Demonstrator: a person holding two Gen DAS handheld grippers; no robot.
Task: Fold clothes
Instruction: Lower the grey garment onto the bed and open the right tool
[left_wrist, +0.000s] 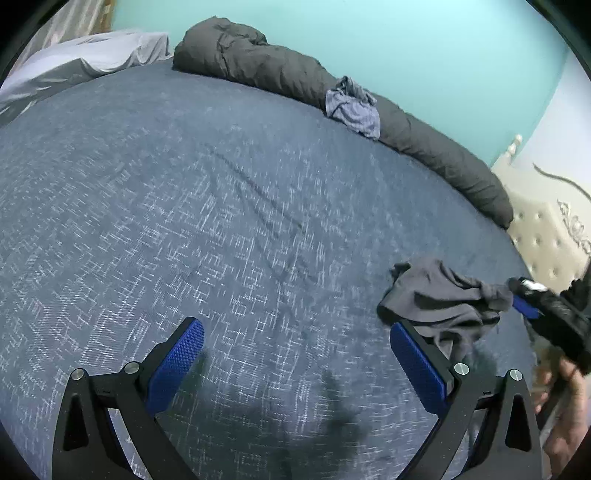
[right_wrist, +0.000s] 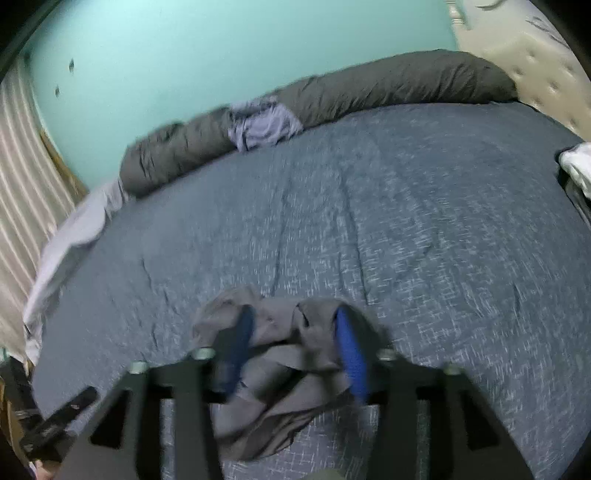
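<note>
We start with the bed (left_wrist: 221, 206), whose blue-grey cover fills most of both views. A long dark rolled duvet (left_wrist: 406, 129) runs along its far edge against the teal wall, and a small pale-blue garment (left_wrist: 352, 107) lies crumpled on it — upper right of centre in the left wrist view.

The grey garment (left_wrist: 439, 299) we take to be in hand sits bunched at the lower right of that view, its longer side running roughly left to right. From the left gripper (left_wrist: 295, 362) it lies off to the right, just past the right finger; those jaws are spread wide over bare cover, gripping nothing.

The right gripper (right_wrist: 291, 347) is nearer — the cloth is heaped between and around its blue pads (right_wrist: 351, 350) at lower centre of its own blurred view. Its jaws stand apart, so we cannot tell whether they are pinching the cloth.

We see no baskets or bins.
</note>
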